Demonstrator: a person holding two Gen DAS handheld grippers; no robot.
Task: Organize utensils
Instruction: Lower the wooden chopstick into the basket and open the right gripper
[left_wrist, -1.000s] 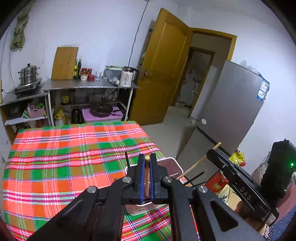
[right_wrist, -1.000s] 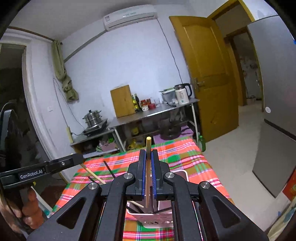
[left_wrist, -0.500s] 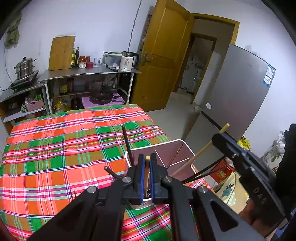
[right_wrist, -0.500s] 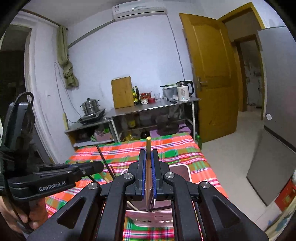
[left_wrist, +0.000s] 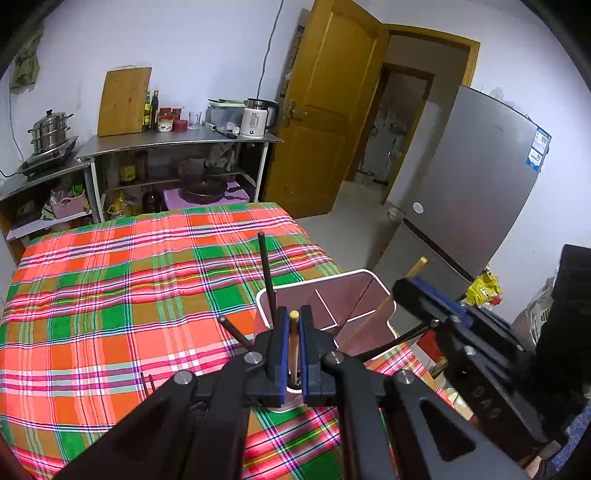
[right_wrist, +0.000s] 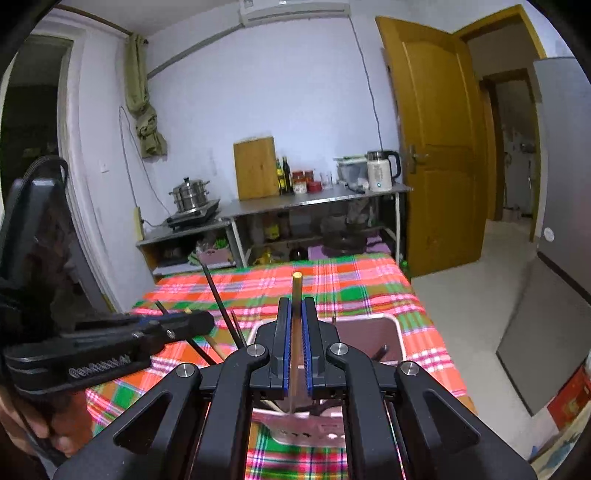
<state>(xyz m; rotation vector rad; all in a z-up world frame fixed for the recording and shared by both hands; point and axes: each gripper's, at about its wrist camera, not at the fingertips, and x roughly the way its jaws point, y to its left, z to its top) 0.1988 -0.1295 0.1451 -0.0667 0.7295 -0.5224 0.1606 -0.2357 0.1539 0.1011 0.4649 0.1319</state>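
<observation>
1. Left wrist view: the left gripper (left_wrist: 293, 338) has its blue-padded jaws closed on a pale wooden chopstick (left_wrist: 293, 343), which stands nearly upright between the pads with its tip just above them; its lower end goes down into the near end of the white plastic utensil holder with dark compartments (left_wrist: 364, 273).
2. That holder stands on the red, green and orange plaid tablecloth (left_wrist: 110, 295), near the cloth's edge at about 4 o'clock; thin dividers split it into compartments.
3. Black chopsticks (left_wrist: 266, 273) lean out of the holder's near-left corner toward 11 o'clock; another dark stick crosses toward 3 o'clock.
4. At 3 o'clock the right gripper (left_wrist: 410, 286) is clamped on a second wooden chopstick (left_wrist: 382, 308), which slants down into the holder's right side.
5. Right wrist view: the right gripper (right_wrist: 295, 347) pinches that second chopstick (right_wrist: 296, 295) upright, tip above the pads, lower end inside the holder (right_wrist: 397, 328).
6. At 9 o'clock the left gripper (right_wrist: 199, 321) reaches in over the holder's left end, carried by a person's hand (right_wrist: 33, 424).
</observation>
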